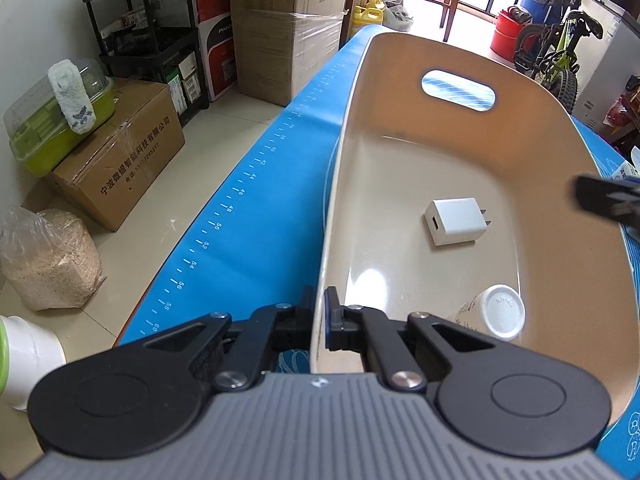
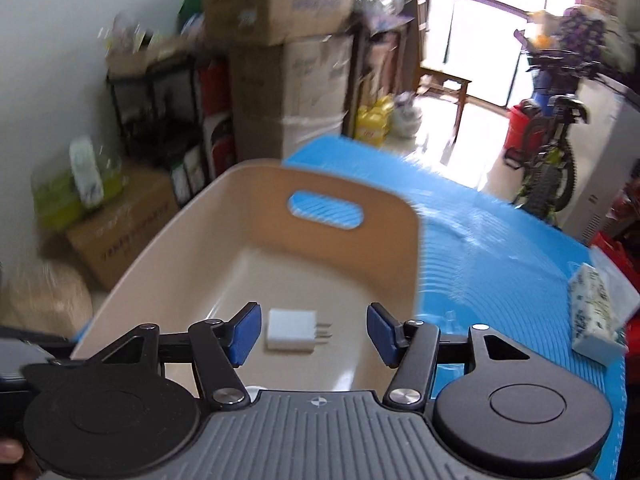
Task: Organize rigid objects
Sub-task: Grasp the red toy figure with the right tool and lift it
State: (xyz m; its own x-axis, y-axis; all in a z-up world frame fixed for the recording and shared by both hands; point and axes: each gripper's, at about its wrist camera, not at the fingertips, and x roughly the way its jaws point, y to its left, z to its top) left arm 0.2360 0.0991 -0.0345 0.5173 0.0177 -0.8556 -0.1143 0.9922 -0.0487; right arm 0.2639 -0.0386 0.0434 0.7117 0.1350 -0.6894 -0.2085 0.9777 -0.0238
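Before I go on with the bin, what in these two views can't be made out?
- Small bottle, left wrist view: only its white cap and a bit of the body show; the left gripper, clamped on the bin rim, hides the rest.
- Same bottle, right wrist view: hidden behind the open right gripper.
- Tissue pack, right wrist view: print blurred, unreadable.
- Charger: markings too small to read.

You can read: ruler numbers 44 to 60 in white along the blue mat's (image 1: 256, 216) edge on your table | Chinese print "宁波微煜智能科技有限公司" above a phone number on the brown carton (image 1: 120, 164) | "空气净化器" on the tall cardboard box (image 1: 280, 20) | faint raised "KH-40" on the white bottle cap (image 1: 502, 310)
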